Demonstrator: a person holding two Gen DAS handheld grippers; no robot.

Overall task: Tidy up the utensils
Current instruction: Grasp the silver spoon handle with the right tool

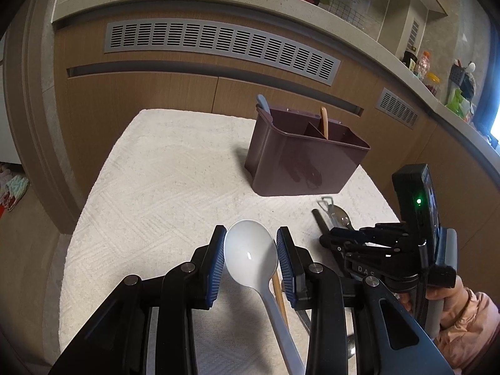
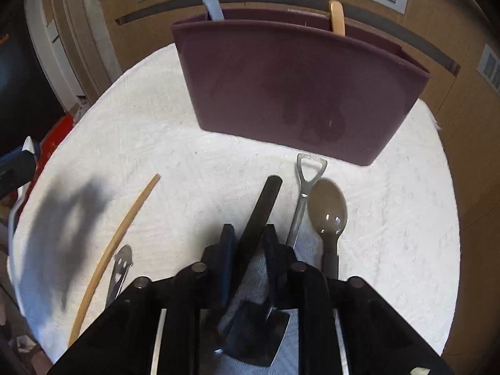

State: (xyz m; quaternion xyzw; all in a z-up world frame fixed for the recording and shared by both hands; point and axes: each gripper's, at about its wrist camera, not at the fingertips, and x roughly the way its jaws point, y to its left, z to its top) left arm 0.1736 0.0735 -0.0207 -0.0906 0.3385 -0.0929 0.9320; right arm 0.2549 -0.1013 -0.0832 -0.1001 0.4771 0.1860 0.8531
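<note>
A white spoon (image 1: 251,256), a maroon caddy (image 1: 300,159), and a white diamond-textured towel (image 1: 162,187).

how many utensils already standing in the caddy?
2 visible. A blue handle sticks up at the caddy's left end, and a tan wooden handle stands in a compartment toward the right. Shorter items inside could be hidden by the walls.

The left tongs (image 1: 251,257) angle downward, their blue pads (image 1: 218,259) pressed against a white spoon (image 1: 250,256). The right tongs (image 2: 247,243) tilt steeply down, clamped on a black handle (image 2: 261,212), a pink-sleeved hand (image 1: 450,300) gripping them.
</note>
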